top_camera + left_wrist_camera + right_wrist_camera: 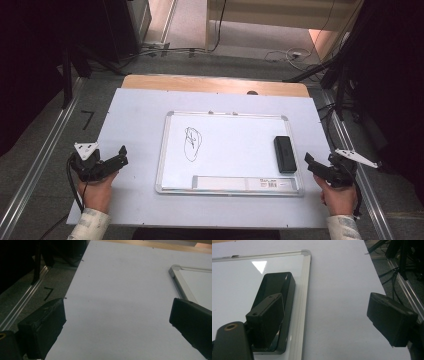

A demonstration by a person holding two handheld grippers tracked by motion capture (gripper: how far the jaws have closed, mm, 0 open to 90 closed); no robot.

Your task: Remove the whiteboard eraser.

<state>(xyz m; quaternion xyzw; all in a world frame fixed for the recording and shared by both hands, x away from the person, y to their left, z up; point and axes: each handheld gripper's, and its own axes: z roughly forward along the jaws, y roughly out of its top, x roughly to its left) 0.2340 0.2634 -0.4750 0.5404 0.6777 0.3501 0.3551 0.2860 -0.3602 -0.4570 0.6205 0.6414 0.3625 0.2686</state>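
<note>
Whiteboard [230, 150], a smooth glossy rectangle in a rounded metal frame, lies flat mid-tabletop [135, 125] on matte pale sheeting; grey carpet surrounds. Its boxy black eraser [285, 154] rests near the right edge. Both grippers, left [121, 156] and right [309, 164], hover alongside, fingers spread, empty.

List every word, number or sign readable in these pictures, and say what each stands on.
"7": black mark on the grey floor left of the table.
Black scribble on the silver-framed whiteboard: no letters readable.
Label strip with barcode along the whiteboard's near edge: too small to read.
Black rectangular eraser: no text visible.
</note>
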